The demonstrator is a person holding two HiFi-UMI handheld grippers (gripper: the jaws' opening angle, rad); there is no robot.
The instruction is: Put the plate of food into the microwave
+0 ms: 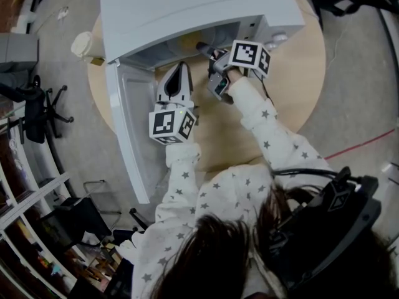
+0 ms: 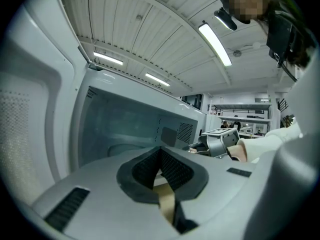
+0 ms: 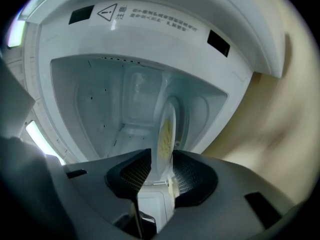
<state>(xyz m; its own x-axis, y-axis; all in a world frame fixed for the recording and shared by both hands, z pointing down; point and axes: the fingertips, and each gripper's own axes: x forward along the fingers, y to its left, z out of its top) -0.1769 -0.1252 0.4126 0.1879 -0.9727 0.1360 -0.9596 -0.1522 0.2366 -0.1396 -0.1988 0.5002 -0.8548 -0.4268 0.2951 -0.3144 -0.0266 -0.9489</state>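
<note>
A white microwave (image 1: 187,11) stands on a round wooden table (image 1: 299,73), its door (image 1: 128,129) swung open to the left. In the right gripper view the white plate (image 3: 167,129), with yellow food on it, sits inside the cavity (image 3: 125,99) and shows edge-on. My right gripper (image 3: 159,169) is at the cavity mouth, its jaws open, the plate's near rim between the pads with a gap showing on one side. My left gripper (image 1: 179,73) hovers by the opening near the door, shut and holding nothing. The left gripper view shows the cavity (image 2: 125,124) and my right gripper (image 2: 220,144).
The microwave's knob (image 1: 277,39) is at its right front corner. A cream-coloured object (image 1: 81,43) sits on the table's left edge behind the door. Office chairs (image 1: 37,111) and shelving stand on the floor to the left.
</note>
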